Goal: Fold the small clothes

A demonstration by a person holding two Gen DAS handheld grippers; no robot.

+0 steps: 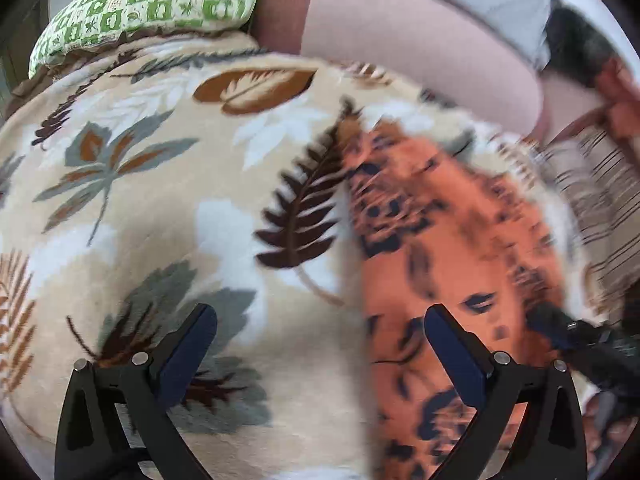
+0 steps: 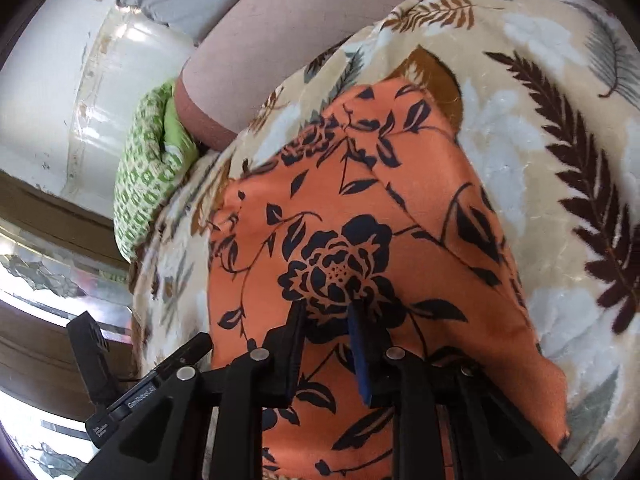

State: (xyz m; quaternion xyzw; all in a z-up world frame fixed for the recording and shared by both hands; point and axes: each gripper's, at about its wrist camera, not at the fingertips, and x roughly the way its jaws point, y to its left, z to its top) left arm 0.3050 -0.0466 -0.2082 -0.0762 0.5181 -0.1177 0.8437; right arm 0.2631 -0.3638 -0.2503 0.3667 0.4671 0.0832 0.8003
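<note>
Cloth: an orange garment (image 2: 344,248) with dark flowers lies on a leaf-print blanket (image 2: 560,128), a fold raised along its upper edge.
Right gripper (image 2: 326,312): over the near part of the cloth, jaws narrowed with a small gap; whether they pinch fabric, I cannot tell.
Left gripper (image 1: 320,320): jaws spread wide and empty, above the blanket just left of the cloth (image 1: 448,232).
Pillow (image 1: 140,4): green check, at the blanket's far end, well apart from the cloth.
Risk: thin fabric likely slips from a shallow pinch, dropping the fold.
Risk: the fleecy blanket could get nipped along with the cloth and drag.
Risk: one-sided pulling probably skews the fold.
</note>
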